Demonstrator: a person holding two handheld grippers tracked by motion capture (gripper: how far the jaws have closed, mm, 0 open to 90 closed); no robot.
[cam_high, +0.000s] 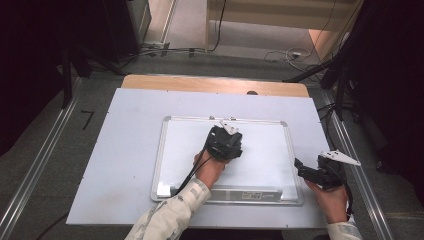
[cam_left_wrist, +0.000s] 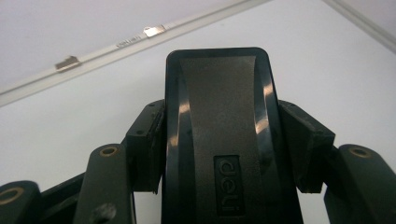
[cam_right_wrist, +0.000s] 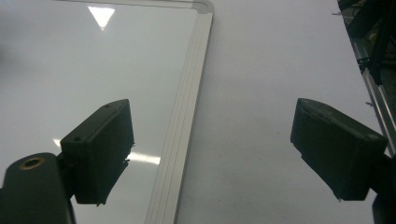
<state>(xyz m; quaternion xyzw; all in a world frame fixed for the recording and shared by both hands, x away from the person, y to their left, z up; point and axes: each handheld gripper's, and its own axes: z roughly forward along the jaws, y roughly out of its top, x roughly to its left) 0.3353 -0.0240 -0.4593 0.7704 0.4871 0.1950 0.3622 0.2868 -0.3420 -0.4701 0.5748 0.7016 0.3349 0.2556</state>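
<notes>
While the left gripper (cam_left_wrist: 219, 140) clamps an eraser (cam_left_wrist: 219, 116), the right gripper's (cam_right_wrist: 210, 154) fingers gape over the whiteboard's (cam_high: 295, 165) edge.

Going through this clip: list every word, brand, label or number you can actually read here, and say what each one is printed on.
"deli": raised on the black eraser clamped in the left gripper.
Small dark print on the whiteboard frame: too blurred to read.
Label on the whiteboard's bottom tray: too small to read.
No text near the right gripper.

High view looks down; both gripper views closely share whiteboard (cam_high: 270, 150).
</notes>
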